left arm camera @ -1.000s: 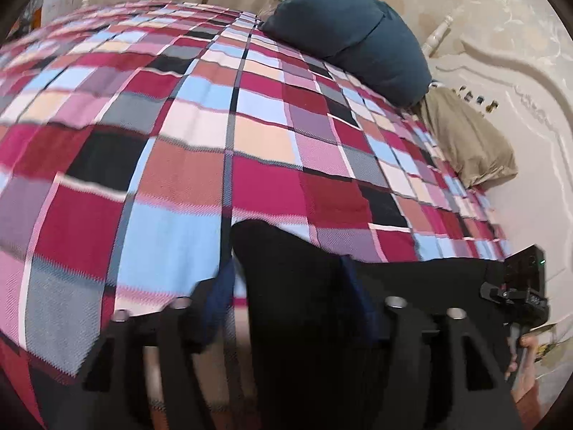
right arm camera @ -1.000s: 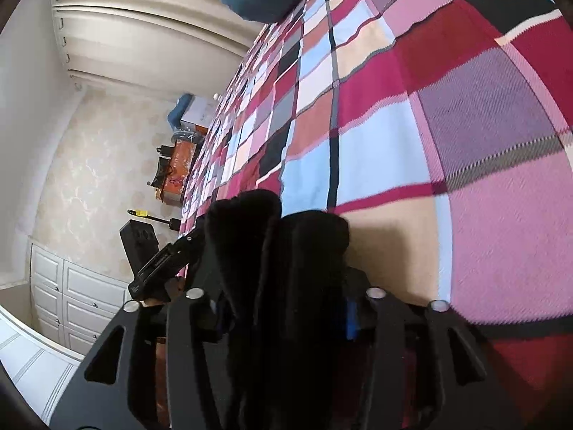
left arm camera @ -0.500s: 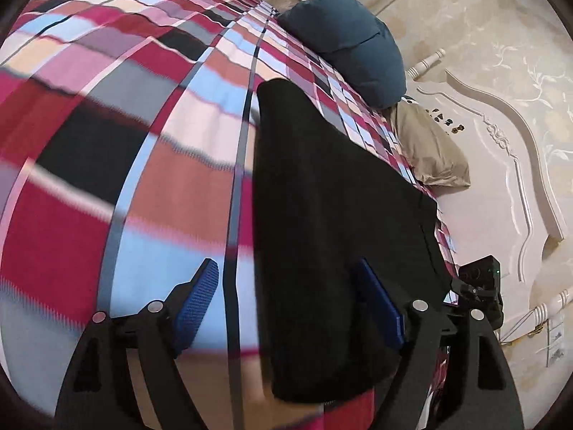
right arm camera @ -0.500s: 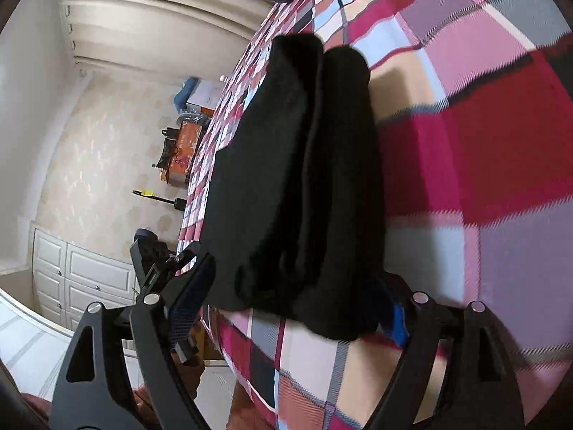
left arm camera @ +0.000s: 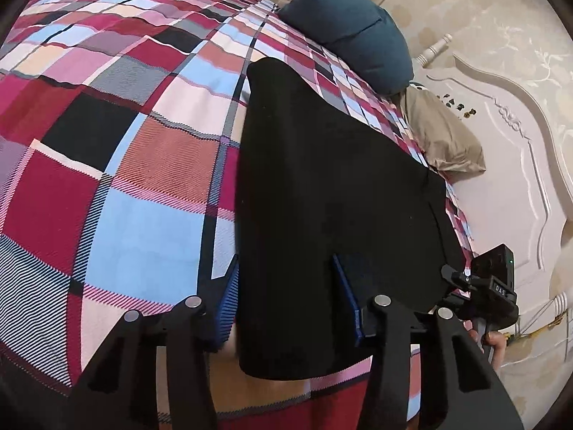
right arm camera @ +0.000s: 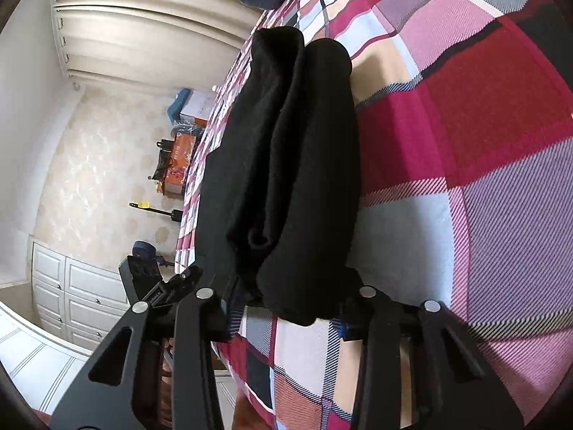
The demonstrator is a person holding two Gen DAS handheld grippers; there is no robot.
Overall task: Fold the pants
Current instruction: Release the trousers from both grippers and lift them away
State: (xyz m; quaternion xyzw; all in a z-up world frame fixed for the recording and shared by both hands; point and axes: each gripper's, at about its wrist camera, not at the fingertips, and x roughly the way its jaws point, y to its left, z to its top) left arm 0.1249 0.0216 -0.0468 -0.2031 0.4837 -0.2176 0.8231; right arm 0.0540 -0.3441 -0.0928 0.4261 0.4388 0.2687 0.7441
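The black pants (left arm camera: 333, 193) lie folded on a bed covered with a plaid bedspread (left arm camera: 118, 150) of red, pink, pale blue, grey and black squares. At the head of the bed a dark teal pillow (left arm camera: 354, 32) rests on the spread, with a tan pillow (left arm camera: 444, 136) just beside it against the carved white headboard (left arm camera: 519, 165). In the right wrist view, pleated cream curtains (right arm camera: 143, 25), white cabinet drawers (right arm camera: 71, 297) and an orange box (right arm camera: 179, 157) stand beyond the far side of the bed.

The pants form a compact dark slab, smooth and flat on top in the left wrist view; from the right they show as two rounded, stacked folds with a crease between them.

The left gripper (left arm camera: 290, 304) has its blue-padded fingers (left arm camera: 226, 308) spread, straddling the near edge of the pants without clamping it. The right gripper (right arm camera: 286, 315) is likewise spread wide, the end of the folded bundle lying between its fingers (right arm camera: 343, 322), loose.
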